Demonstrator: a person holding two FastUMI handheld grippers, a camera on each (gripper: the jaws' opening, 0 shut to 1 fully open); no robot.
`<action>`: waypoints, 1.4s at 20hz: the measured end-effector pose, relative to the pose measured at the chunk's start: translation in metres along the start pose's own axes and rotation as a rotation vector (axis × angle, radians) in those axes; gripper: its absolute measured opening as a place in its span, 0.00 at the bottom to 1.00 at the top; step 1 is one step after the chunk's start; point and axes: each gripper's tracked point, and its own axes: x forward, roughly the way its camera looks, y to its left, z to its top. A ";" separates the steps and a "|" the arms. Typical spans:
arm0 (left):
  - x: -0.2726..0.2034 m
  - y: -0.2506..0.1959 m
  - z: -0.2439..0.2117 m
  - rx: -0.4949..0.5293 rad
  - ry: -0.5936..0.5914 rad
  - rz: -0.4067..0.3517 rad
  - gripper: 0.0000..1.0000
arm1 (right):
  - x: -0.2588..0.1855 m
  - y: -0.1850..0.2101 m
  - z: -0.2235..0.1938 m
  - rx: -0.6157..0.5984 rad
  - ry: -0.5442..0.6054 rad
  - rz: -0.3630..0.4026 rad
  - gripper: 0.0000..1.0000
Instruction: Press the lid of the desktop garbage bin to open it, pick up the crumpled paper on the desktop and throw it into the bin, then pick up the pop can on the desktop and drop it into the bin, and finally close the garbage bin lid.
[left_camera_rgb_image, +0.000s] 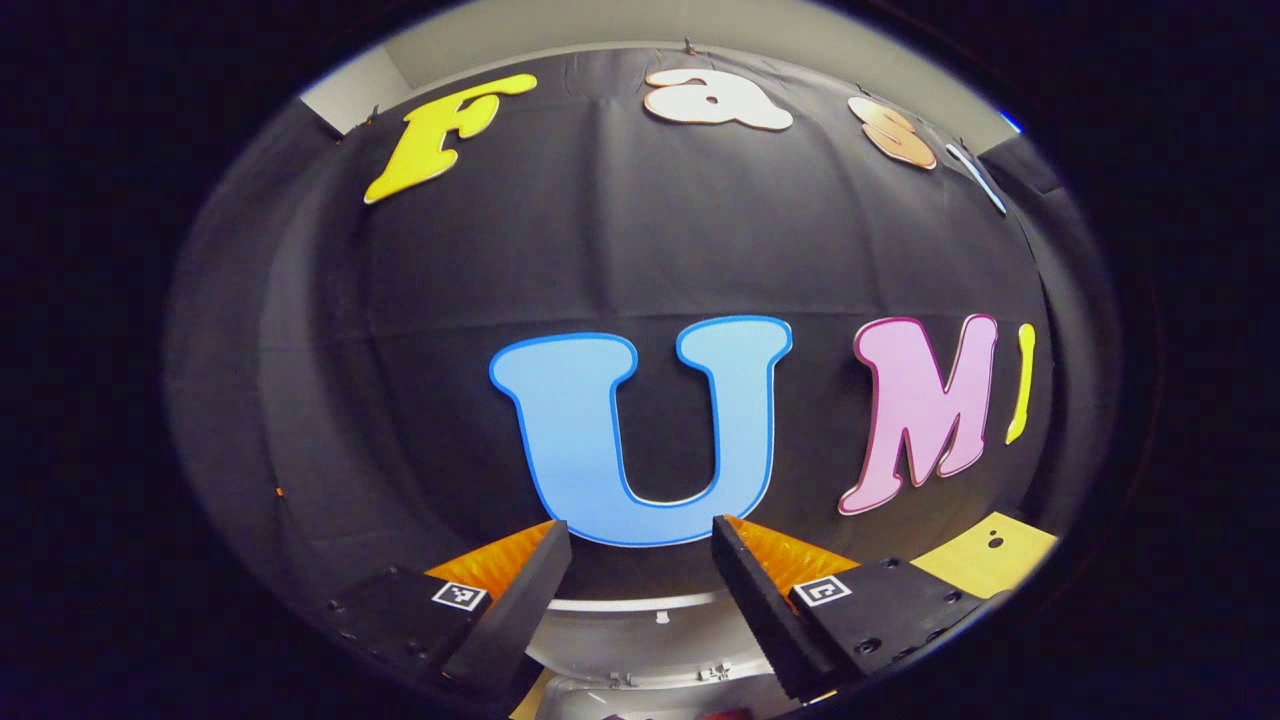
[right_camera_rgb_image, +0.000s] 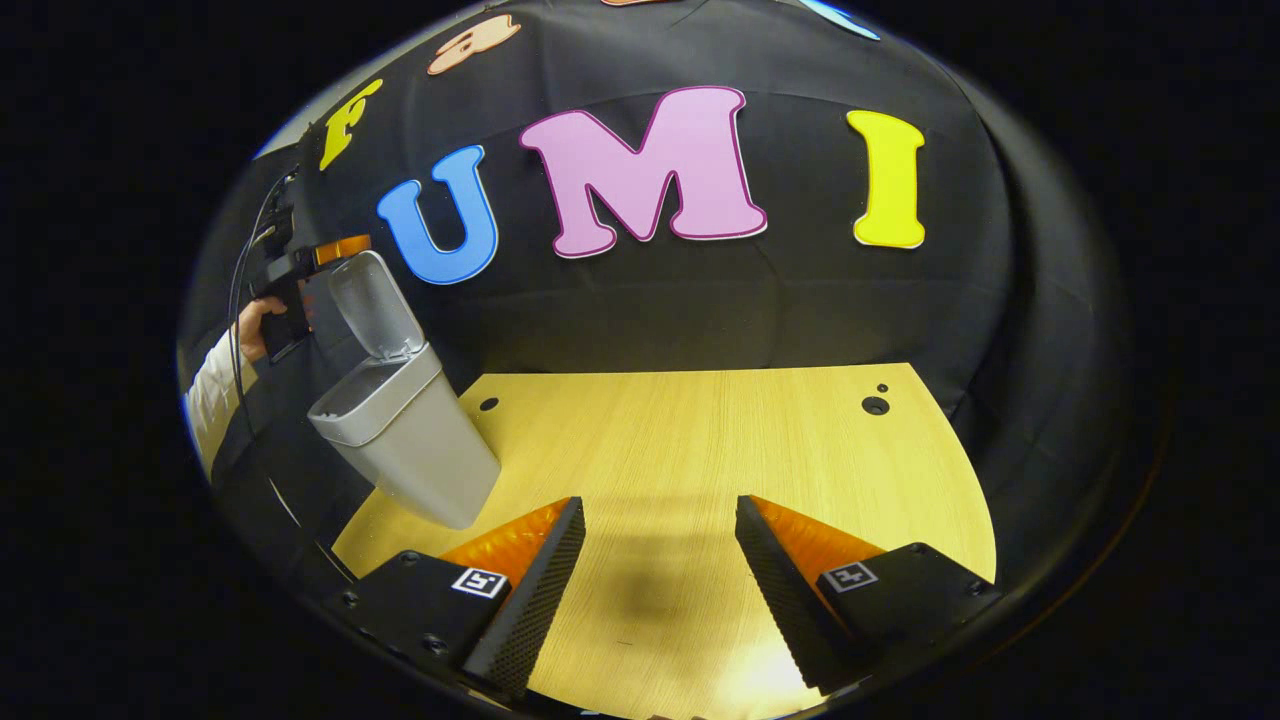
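1. Both pairs of jaws apart, clamped on nothing: right gripper (right_camera_rgb_image: 650, 560) low over bare tabletop, left gripper (left_camera_rgb_image: 640, 590) high above the bin's mouth.
2. Between and just below the left fingers: pale curved rim of the garbage bin (left_camera_rgb_image: 640, 640), smooth moulded plastic, small hinge clips at the near edge.
3. Under the right jaws: wooden desktop (right_camera_rgb_image: 700, 440), light straight grain, matt, a few dark round holes toward the far edge.
4. Ahead-left of the right jaws: same garbage bin (right_camera_rgb_image: 410, 440), grey tapered box, standing on the desk's corner, lid (right_camera_rgb_image: 370, 305) raised on its back hinge.
5. Just behind that lid: left gripper (right_camera_rgb_image: 300, 270) held in a hand (right_camera_rgb_image: 255, 325) with a pale sleeve.
6. Beyond everything: black cloth wall, creased.
7. No crumpled paper or pop can spotted on the visible desktop; probably binned already, though the bin's inside stays hidden.
8. Step in hand, by that reading: closing the lid. Next move calls for lowering the left fingers onto the lid's back and pushing it down until latched, gently enough to avoid tipping the light bin.
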 end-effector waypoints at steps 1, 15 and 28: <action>-0.002 0.001 -0.001 -0.016 0.006 -0.010 0.95 | 0.000 0.001 0.002 0.002 -0.001 0.003 0.98; -0.053 -0.015 -0.052 0.017 0.299 -0.122 0.98 | 0.024 0.021 0.003 -0.027 0.019 0.066 0.97; -0.113 -0.026 -0.163 -0.009 0.635 -0.217 1.00 | 0.027 0.024 -0.010 -0.041 0.044 0.065 0.97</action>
